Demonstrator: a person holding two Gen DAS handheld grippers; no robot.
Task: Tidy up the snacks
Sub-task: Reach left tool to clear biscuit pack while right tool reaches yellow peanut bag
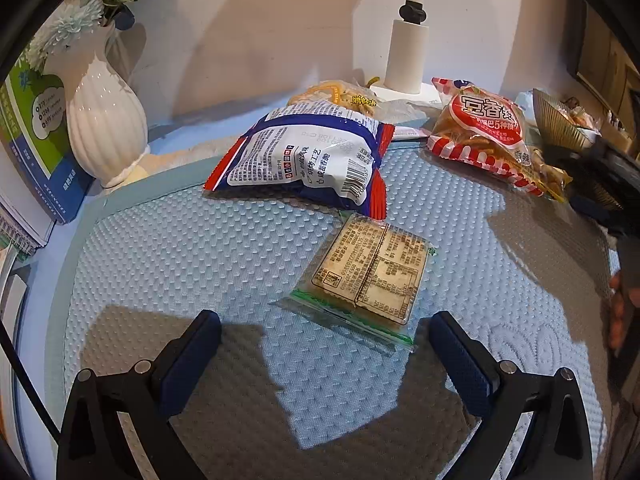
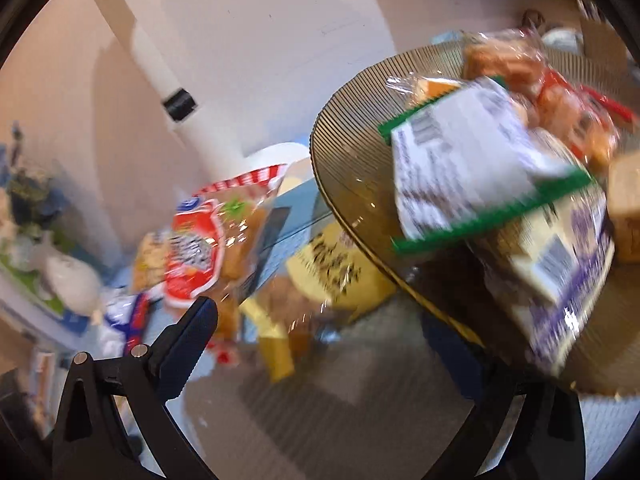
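- Left tongs [image 1: 324, 354] hang spread and empty just short of the flat cracker packet [image 1: 366, 272] on the blue mat [image 1: 160, 264]; its slick, thin edge could slide away.
- Right tongs [image 2: 320, 344] spread, empty, beside the ribbed glass bowl [image 2: 352, 152]; the piled green-edged packet [image 2: 472, 160] could spill if nudged.
- Blue-and-white bag [image 1: 308, 156] and red bag [image 1: 486, 132] wait behind.

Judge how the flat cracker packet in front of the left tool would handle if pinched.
The cracker packet looks flat and fairly stiff, so probably light. Its glossy wrapper may slip, and the crackers could crack under a hard squeeze by the left tool.
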